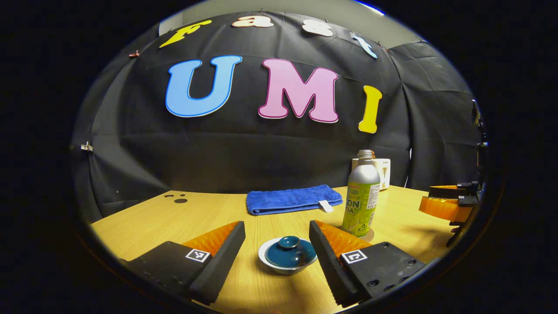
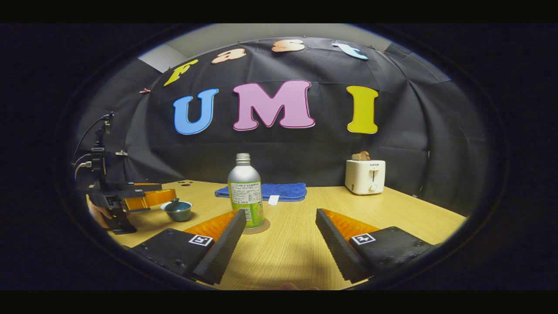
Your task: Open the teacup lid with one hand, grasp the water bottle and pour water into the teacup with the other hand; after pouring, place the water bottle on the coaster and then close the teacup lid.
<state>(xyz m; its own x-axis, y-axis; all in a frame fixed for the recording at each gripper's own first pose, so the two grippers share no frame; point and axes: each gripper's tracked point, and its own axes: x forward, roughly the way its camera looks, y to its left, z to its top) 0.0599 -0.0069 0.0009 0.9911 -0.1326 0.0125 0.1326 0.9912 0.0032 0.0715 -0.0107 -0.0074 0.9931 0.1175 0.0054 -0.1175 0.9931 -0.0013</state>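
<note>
The teacup (image 1: 287, 257) sits on the wooden counter (image 1: 144, 222), and its dark round lid (image 1: 290, 249) is on top, so the cup is closed. The cup lies straight ahead of the left gripper (image 1: 277, 242), right in the gap between its two jaws. Those jaws are spread wide and hold nothing. The lid knob points straight up. I think the left gripper is the one to lift the lid, since it is much nearer to the cup.

Just beside the cup stands the water bottle (image 2: 245, 192). It is upright, with its long side going up and down, and it stands on a round coaster (image 2: 257, 227). In the right gripper view the bottle is ahead and a bit to the left of the right gripper (image 2: 279, 224). It is close by that gripper's left jaw but not between the jaws. These jaws are wide open too, and empty. I think this gripper must swing a little left to catch the bottle.

The bottle has a green label with small print. I can see some big letters on it, but not the whole word.

Farther back lie a folded blue towel (image 1: 293, 198) and a white toaster (image 2: 365, 175).
</note>
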